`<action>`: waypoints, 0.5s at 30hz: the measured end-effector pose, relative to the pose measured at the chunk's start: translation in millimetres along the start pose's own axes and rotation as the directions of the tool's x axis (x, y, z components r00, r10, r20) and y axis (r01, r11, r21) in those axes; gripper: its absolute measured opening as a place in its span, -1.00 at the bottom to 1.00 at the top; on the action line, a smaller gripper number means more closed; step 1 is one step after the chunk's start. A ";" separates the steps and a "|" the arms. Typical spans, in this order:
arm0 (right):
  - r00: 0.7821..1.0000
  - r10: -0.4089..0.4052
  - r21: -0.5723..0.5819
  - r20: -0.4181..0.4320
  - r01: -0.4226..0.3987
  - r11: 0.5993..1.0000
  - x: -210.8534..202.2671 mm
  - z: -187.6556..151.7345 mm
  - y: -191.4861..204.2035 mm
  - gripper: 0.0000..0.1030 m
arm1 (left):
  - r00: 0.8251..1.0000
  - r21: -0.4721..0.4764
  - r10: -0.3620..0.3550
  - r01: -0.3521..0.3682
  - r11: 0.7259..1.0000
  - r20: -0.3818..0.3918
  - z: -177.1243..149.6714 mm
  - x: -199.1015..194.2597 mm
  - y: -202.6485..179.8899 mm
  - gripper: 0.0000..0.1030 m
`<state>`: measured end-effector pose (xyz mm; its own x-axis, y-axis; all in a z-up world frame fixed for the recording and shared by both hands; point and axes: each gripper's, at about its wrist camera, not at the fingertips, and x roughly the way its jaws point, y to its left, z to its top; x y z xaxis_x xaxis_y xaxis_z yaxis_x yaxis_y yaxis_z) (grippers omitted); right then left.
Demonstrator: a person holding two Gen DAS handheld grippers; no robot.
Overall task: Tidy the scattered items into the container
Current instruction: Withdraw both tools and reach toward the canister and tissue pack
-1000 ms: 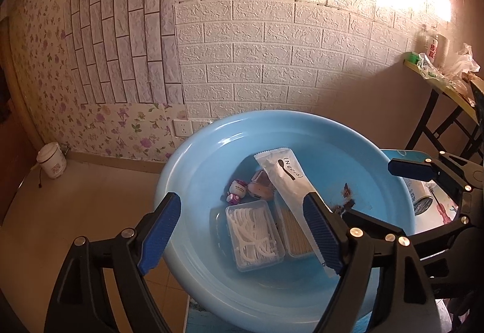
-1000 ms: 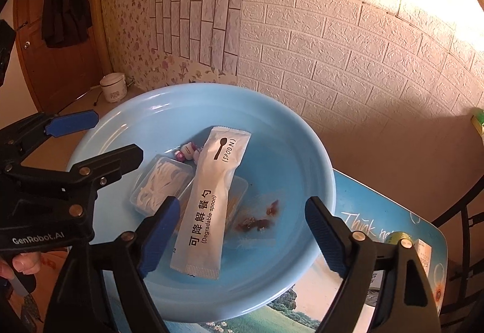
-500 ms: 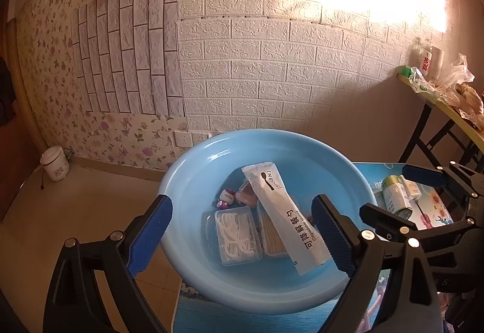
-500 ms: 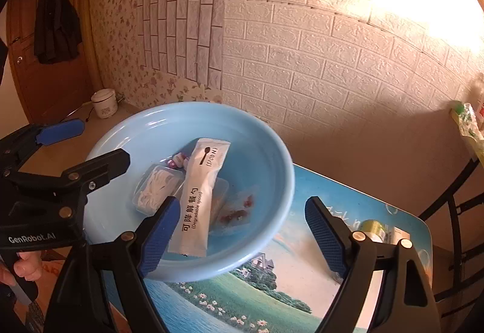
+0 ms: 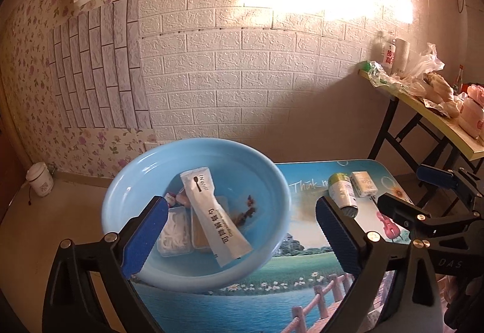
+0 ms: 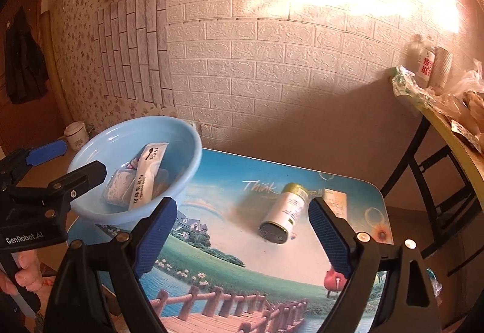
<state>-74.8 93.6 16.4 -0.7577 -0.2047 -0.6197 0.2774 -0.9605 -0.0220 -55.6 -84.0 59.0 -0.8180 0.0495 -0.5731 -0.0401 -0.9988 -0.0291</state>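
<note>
Both tongs empty on my end, jaws wide apart and just been opening further, nothing between the pads.

Left tongs (image 5: 242,237) hang above the near rim of the blue basin (image 5: 272,181), which sits on the left end of the bench (image 5: 272,287). Basin holds the white spoon sachet (image 5: 216,218) lying diagonally over two clear plastic boxes (image 5: 175,234), plus some small bits further back that I can't identify.

Right tongs (image 6: 242,237) sit over the bench's middle. The white bottle with the gold cap (image 6: 284,213) lies on its side just ahead of them, base toward me, between the finger lines but not touched. A small cream carton (image 6: 335,202) lies just beside it on the right, partly behind the right finger. Both are well apart from the basin.
</note>
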 end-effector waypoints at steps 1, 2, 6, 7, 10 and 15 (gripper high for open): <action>1.000 -0.008 0.010 0.004 0.008 1.000 -4.8 -1.9 -7.7 0.82 | 1.000 0.003 -0.005 0.005 1.000 0.002 0.4 -1.7 -5.9 0.93; 1.000 -0.015 0.018 0.008 0.015 1.000 -10.4 -4.4 -14.1 0.82 | 1.000 0.005 -0.010 0.010 1.000 0.005 1.0 -3.3 -11.2 0.93; 0.999 -0.037 0.034 0.023 0.037 0.999 -30.7 -12.7 -37.2 0.82 | 0.999 0.018 -0.035 0.035 0.999 0.013 2.7 -10.0 -33.9 0.93; 0.999 -0.045 0.039 0.027 0.044 0.998 -35.6 -14.0 -42.2 0.82 | 0.999 0.025 -0.039 0.038 0.999 0.014 2.9 -11.2 -39.5 0.94; 0.998 -0.058 0.063 0.036 0.056 0.996 -45.6 -17.3 -56.0 0.82 | 0.999 0.042 -0.046 0.045 0.998 0.013 4.1 -13.5 -52.7 0.94; 0.997 -0.070 0.086 0.045 0.066 0.994 -55.9 -21.1 -73.2 0.82 | 0.998 0.060 -0.058 0.057 0.997 0.012 7.0 -15.2 -69.5 0.94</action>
<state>-40.2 179.3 36.1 -0.8010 -0.1449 -0.5809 0.1748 -0.9846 0.0046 -44.4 -15.4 75.4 -0.8209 0.1070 -0.5610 -0.1208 -0.9926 -0.0125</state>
